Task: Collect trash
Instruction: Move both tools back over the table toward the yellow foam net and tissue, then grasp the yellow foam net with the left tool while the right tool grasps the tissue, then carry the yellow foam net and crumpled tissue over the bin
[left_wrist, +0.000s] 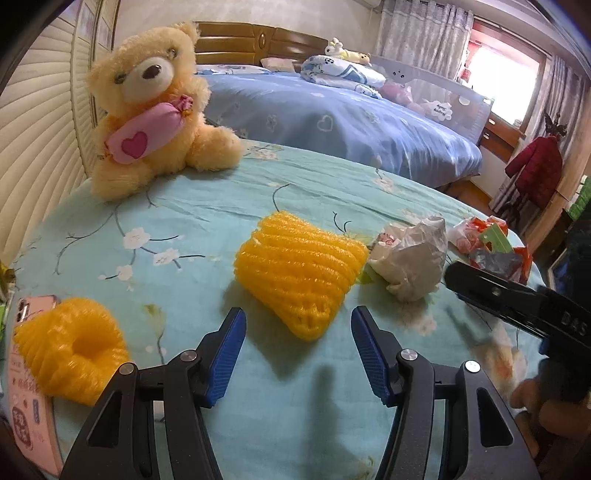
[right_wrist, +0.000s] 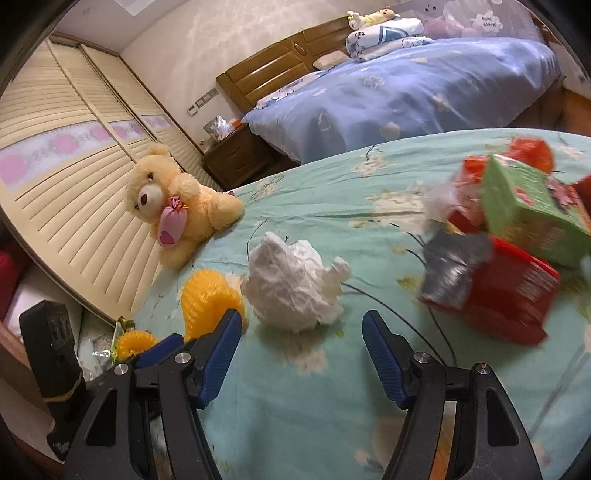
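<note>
On the teal flowered bedspread (left_wrist: 177, 206) lies a yellow foam fruit net (left_wrist: 299, 273), just ahead of my open, empty left gripper (left_wrist: 298, 326). A second, ring-shaped yellow net (left_wrist: 70, 347) lies at the left. A crumpled white paper wad (left_wrist: 413, 254) lies right of the first net. In the right wrist view that wad (right_wrist: 295, 284) sits just ahead of my open, empty right gripper (right_wrist: 302, 328), with the yellow net (right_wrist: 210, 299) to its left. Red wrappers and a green box (right_wrist: 528, 210) lie blurred at the right. The right gripper's body (left_wrist: 517, 299) shows at the left view's right edge.
A yellow teddy bear (left_wrist: 155, 110) holding a pink cushion sits at the bedspread's far left edge. A pink phone (left_wrist: 33, 306) lies beside the ring net. A blue bed (left_wrist: 332, 114), louvred wardrobe doors (right_wrist: 66, 192) and a wooden nightstand (right_wrist: 236, 155) stand beyond.
</note>
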